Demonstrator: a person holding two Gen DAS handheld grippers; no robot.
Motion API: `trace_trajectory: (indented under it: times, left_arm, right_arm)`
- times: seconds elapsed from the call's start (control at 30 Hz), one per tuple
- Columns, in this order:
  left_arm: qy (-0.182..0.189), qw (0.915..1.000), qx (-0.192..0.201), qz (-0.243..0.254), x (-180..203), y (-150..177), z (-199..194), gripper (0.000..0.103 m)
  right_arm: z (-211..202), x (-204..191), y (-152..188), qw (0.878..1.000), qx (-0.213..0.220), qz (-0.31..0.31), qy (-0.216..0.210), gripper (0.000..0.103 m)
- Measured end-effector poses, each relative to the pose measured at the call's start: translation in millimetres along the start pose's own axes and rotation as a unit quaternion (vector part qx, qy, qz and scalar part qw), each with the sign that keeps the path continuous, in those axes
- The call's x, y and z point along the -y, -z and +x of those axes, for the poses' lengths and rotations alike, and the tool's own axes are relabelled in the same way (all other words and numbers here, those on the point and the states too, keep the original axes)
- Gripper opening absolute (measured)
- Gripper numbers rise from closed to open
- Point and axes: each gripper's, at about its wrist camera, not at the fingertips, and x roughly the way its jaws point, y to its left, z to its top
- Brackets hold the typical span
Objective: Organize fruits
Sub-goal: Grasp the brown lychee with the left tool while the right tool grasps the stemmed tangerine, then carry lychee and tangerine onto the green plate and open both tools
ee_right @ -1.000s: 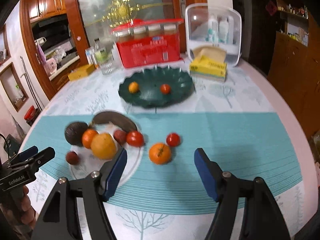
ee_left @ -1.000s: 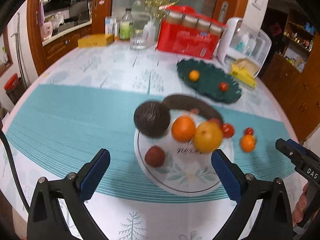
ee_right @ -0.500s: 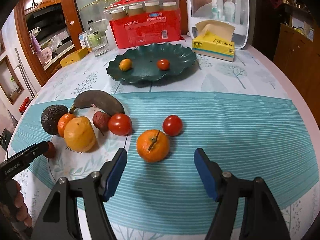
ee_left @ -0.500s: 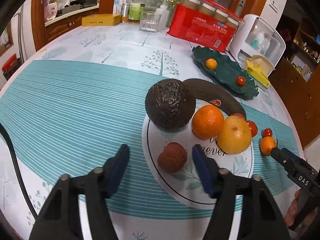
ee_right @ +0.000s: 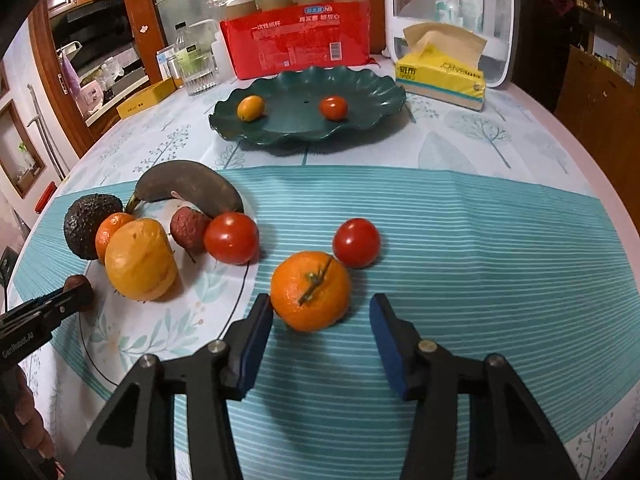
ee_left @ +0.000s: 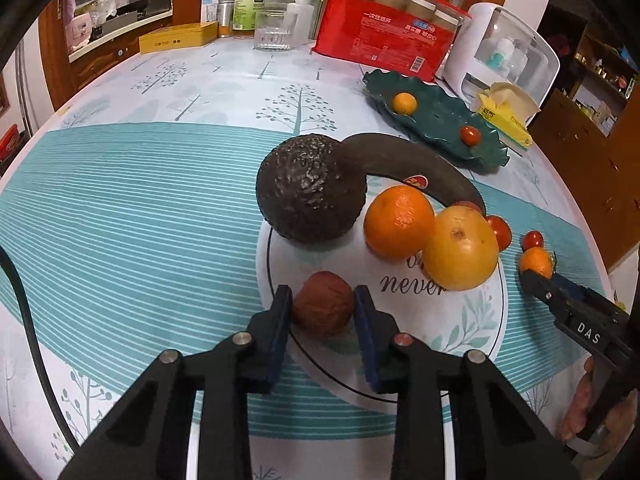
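Left wrist view: the left gripper [ee_left: 323, 312] has just clamped its blue pads on a brown lychee [ee_left: 323, 305] at the near left of the white plate [ee_left: 472, 344], beside an avocado [ee_left: 311, 189]. The dark banana [ee_right: 191, 187] curves left to right across the plate's far rim. Only the right wrist view shows the right gripper [ee_right: 321, 320] closing, pads still clear of the mandarin [ee_right: 310, 290] lying stem-up on the teal striped tablecloth [ee_right: 480, 264]
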Motion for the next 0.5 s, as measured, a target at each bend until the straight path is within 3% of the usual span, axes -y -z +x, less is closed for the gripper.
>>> trace_trajectory:
  times: [0.1, 0.5]
  left_arm:
    - [0.005, 1.0000, -0.002, -0.001, 0.5, 0.4, -0.1, 0.029]
    - [0.017, 0.9988, 0.029, 0.036, 19.0, -0.9, -35.0, 0.028]
  right_arm:
    - [0.7, -1.5, -1.2, 1.000, 0.001, -0.002, -0.008, 0.040]
    - [-25.4, -10.5, 0.5, 0.999, 0.025, -0.015, -0.035, 0.039]
